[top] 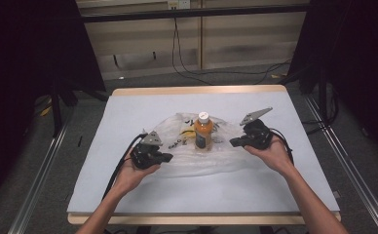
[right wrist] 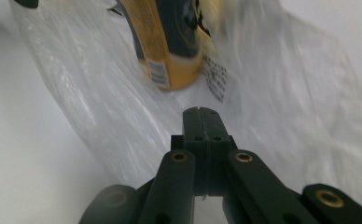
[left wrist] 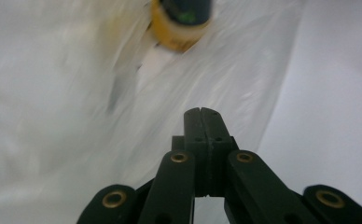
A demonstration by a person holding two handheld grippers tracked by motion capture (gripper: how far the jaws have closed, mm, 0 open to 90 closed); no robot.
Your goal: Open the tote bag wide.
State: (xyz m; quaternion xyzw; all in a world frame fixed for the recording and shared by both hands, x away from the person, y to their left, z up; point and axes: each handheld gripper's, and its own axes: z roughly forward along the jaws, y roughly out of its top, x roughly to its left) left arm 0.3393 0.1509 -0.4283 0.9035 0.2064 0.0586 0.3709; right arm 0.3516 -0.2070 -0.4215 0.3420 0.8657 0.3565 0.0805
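An orange drink bottle [top: 203,132] with a white cap stands upright on a crumpled clear plastic bag [top: 201,163] spread over the middle of the table. My left gripper [top: 168,157] rests at the bag's left edge with its jaws pressed together, nothing visibly between them. My right gripper [top: 234,143] sits just right of the bottle, jaws likewise closed. In the left gripper view the shut tips [left wrist: 201,111] hover over the bag [left wrist: 76,116], with the bottle's base [left wrist: 177,32] blurred ahead. In the right gripper view the shut tips [right wrist: 201,110] point at the bottle [right wrist: 170,46] over the bag [right wrist: 100,107].
A pale sheet [top: 143,109] covers the wooden table [top: 197,90]. Metal rails [top: 41,170] run along both sides on the floor. Black cables [top: 187,68] lie on the floor beyond the far edge, and dark stands flank the table.
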